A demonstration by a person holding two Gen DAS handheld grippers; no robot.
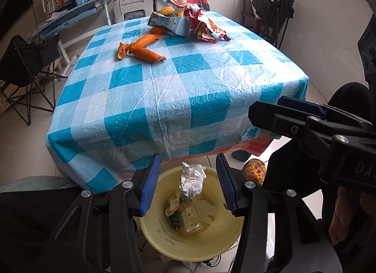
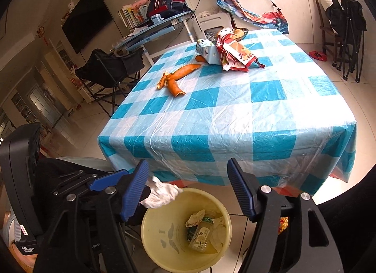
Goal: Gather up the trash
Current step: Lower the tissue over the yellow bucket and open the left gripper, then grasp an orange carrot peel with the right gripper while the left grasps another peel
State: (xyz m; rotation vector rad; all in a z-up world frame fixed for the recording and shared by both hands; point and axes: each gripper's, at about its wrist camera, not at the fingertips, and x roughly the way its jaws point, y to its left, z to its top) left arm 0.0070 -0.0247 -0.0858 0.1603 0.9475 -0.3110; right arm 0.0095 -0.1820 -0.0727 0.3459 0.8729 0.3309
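With the left gripper (image 1: 188,183) open over the bin (image 1: 152,233), let the tissue (image 1: 191,180) fall clear, right gripper (image 2: 188,188) open and empty

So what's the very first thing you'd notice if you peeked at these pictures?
Probably the big blue-and-white checked tablecloth filling the middle, with bright orange peels and a crumpled snack wrapper near its far end. Then the yellow bin on the floor in front, where a scrunched white tissue sits between the open fingers of the left gripper, above a bottle already inside.
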